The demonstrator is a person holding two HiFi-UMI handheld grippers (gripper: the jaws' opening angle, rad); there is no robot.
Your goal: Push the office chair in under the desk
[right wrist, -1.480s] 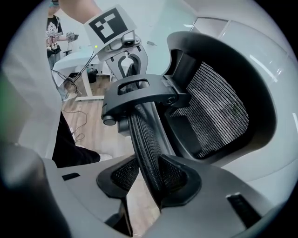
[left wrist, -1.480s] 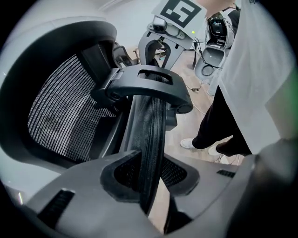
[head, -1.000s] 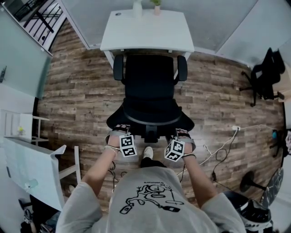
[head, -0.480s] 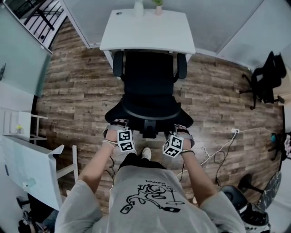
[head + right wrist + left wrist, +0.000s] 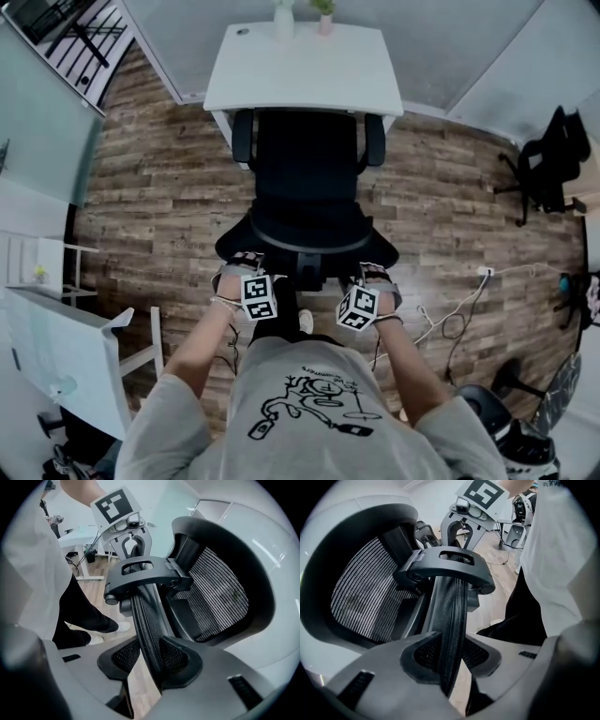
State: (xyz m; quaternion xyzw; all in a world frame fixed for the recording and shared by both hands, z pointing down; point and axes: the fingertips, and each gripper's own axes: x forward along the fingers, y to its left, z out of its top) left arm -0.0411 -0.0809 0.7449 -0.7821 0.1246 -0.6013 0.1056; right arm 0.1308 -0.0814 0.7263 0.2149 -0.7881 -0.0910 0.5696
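A black mesh office chair [image 5: 305, 178] faces the white desk [image 5: 300, 70], its seat front at the desk's near edge. My left gripper [image 5: 242, 264] and right gripper [image 5: 375, 274] sit at the two ends of the chair's curved headrest [image 5: 305, 246]. In the left gripper view the left gripper [image 5: 450, 660] is shut on the headrest's thin mesh edge [image 5: 452, 616]. The right gripper [image 5: 150, 660] clamps the same mesh edge [image 5: 145, 616] from the other side. The backrest mesh [image 5: 361, 597] lies beyond the jaws.
A vase [image 5: 284, 19] and a small plant pot [image 5: 323, 17] stand at the desk's far edge. A second black chair [image 5: 548, 155] stands far right, cables [image 5: 450, 314] lie on the wood floor to the right, and a white table [image 5: 66, 347] is at the left.
The chair has rolled a little toward the desk with both grippers on its headrest. The person's dark leg has stepped forward between the two grippers.
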